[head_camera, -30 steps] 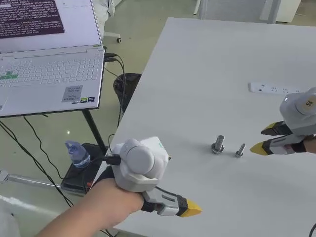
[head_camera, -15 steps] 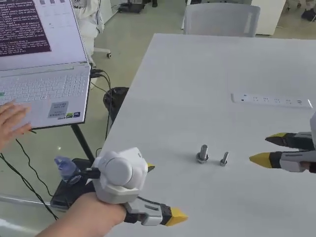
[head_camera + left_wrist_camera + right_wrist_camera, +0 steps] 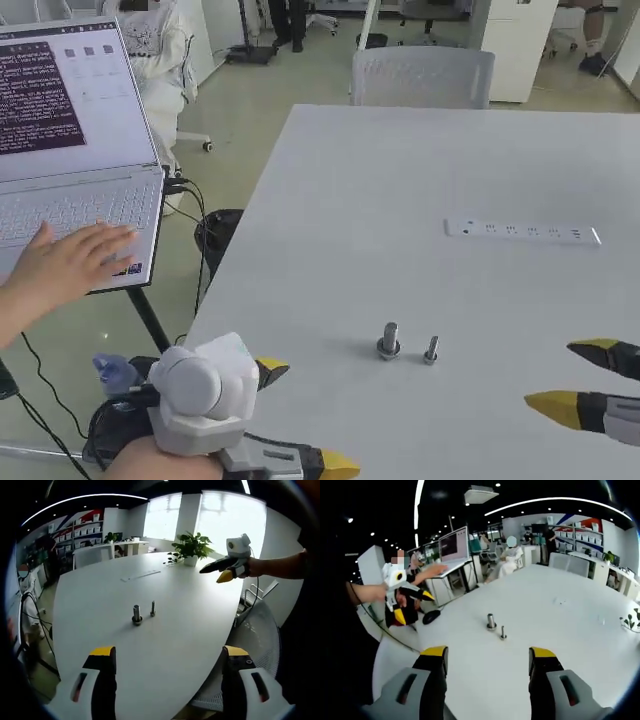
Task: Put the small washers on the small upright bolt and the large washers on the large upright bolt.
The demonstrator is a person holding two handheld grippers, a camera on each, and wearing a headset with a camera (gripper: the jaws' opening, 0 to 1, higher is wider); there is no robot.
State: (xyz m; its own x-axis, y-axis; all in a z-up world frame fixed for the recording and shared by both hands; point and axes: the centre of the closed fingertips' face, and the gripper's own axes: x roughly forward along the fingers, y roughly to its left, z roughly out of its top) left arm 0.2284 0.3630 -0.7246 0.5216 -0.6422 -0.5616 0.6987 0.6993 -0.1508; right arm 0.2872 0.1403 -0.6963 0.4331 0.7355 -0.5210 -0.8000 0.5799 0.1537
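Bolts stand side by side on the white tabletop [image 3: 400,180]: the large bolt [image 3: 389,340] on the left in the head view and the small bolt [image 3: 431,349] just beside it on the right. Both are upright and do not touch each other. They sit toward the near part of the tabletop, between the two grippers and well apart from each.

The left gripper [image 3: 305,416] is at the lower left of the head view, by the near left edge of the tabletop. Its jaws are spread wide with nothing between them, and in the left gripper view the two bolts appear ahead of its yellow tips. The right gripper [image 3: 574,375] hovers over the tabletop at the lower right. Its jaws are likewise spread and empty, with the tips pointing toward the bolts.

Farther back on the tabletop lies a white power strip [image 3: 520,232], and a grey chair [image 3: 422,77] stands at the far edge. Off to the left, a laptop [image 3: 70,150] sits open on a stand, with a hand [image 3: 70,262] resting on its keyboard. A potted plant [image 3: 191,547] shows at the far end in the left gripper view.
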